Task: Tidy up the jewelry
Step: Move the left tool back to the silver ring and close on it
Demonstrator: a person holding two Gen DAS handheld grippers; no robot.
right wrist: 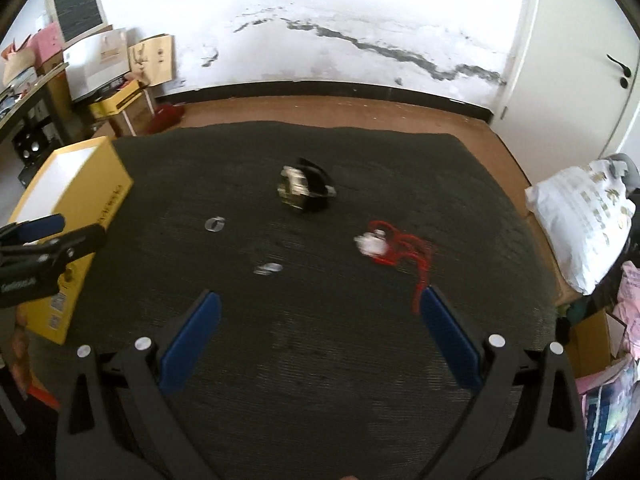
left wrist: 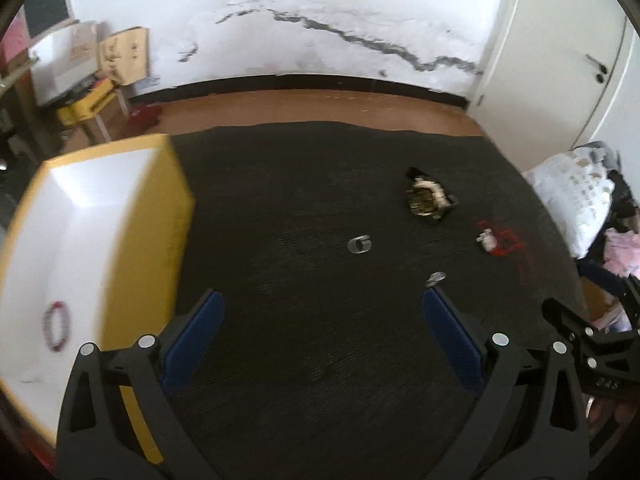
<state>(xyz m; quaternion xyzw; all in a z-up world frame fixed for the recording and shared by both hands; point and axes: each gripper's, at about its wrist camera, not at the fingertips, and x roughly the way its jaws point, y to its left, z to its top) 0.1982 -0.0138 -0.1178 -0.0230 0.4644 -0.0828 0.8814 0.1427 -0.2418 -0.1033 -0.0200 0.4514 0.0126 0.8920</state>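
A yellow box (left wrist: 176, 216) with a white inside stands at the left of a black mat (left wrist: 320, 340); a beaded bracelet (left wrist: 56, 326) lies in it. On the mat lie a silver ring (left wrist: 359, 244), a small silver piece (left wrist: 435, 279), a dark and gold jewelry heap (left wrist: 428, 197) and a white pendant on red cord (left wrist: 496, 240). My left gripper (left wrist: 322, 304) is open and empty above the mat, beside the box. My right gripper (right wrist: 318, 306) is open and empty, nearer than the ring (right wrist: 215, 224), silver piece (right wrist: 269, 268), heap (right wrist: 304, 190) and pendant (right wrist: 374, 243).
The box (right wrist: 76, 200) shows at the left in the right wrist view, with the left gripper's fingers (right wrist: 44, 240) over it. A white bag (right wrist: 580, 216) lies off the mat at the right. Boxes and shelves stand at the back left. A white door (right wrist: 580, 60) is at the right.
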